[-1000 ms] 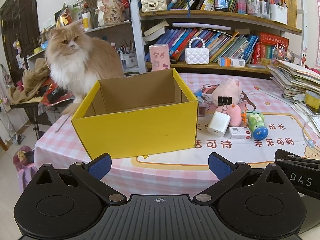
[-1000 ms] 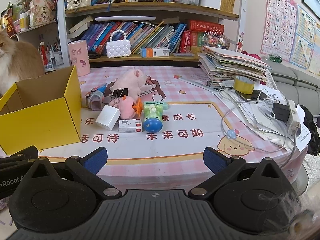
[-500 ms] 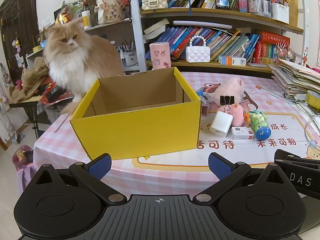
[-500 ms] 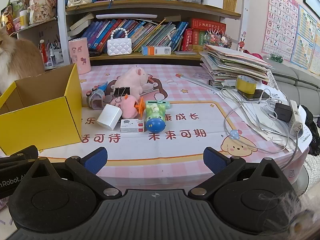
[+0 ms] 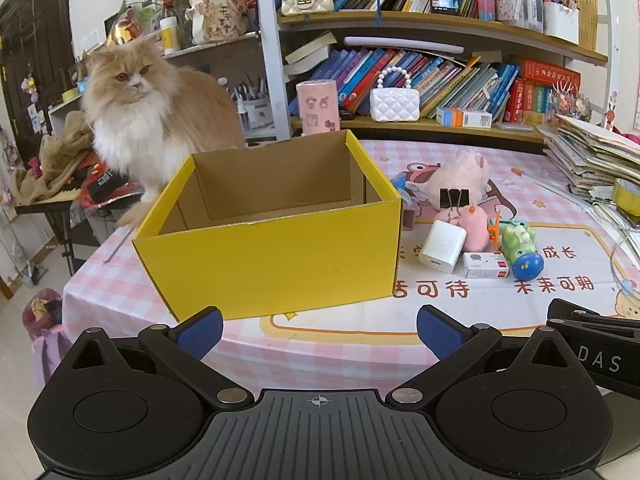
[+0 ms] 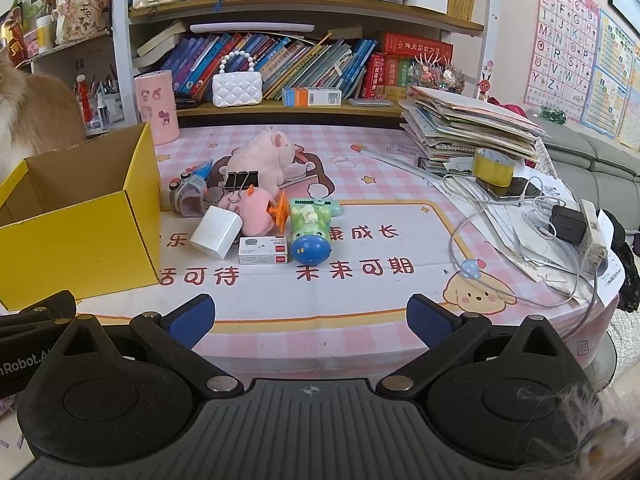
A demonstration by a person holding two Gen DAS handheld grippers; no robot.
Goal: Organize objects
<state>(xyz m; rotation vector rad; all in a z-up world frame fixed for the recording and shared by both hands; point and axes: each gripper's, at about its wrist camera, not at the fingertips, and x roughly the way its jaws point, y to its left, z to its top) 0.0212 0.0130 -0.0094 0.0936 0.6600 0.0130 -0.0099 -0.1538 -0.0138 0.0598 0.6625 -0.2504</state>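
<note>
Compared with a second ago, both cameras have been brought a bit closer to the table, so the yellow box [image 5: 272, 256] and the toy pile are seen slightly larger; nothing on the table itself has been shifted.

Nearest in each view, the left gripper [image 5: 319, 330] and right gripper [image 6: 310, 320] are held wide apart with nothing between the blue pads, both hovering off the table's [image 6: 320, 300] near edge.

The open-topped box is shown whole only in the left view, and its inside looks bare cardboard. In the right view just its right corner [image 6: 100, 224] is caught. The fluffy cat [image 5: 148, 120] sitting behind the box is seen properly only from the left.

Just right of the box, the clutter is bunched together: a white charger cube [image 6: 216, 232], a small white-and-red carton [image 6: 263, 250] lying flat with its long side running left-right, and a green toy [image 6: 310, 232] laid lengthwise, blue nose pointed toward the cameras. Behind these a black binder clip [image 6: 240, 180] is propped against a pink plush [image 6: 260, 156]. A grey toy [image 6: 188, 196] next to the box is only made out in the right view, as are the cables [image 6: 520, 216] and the paper stack [image 6: 468, 128] further right.
</note>
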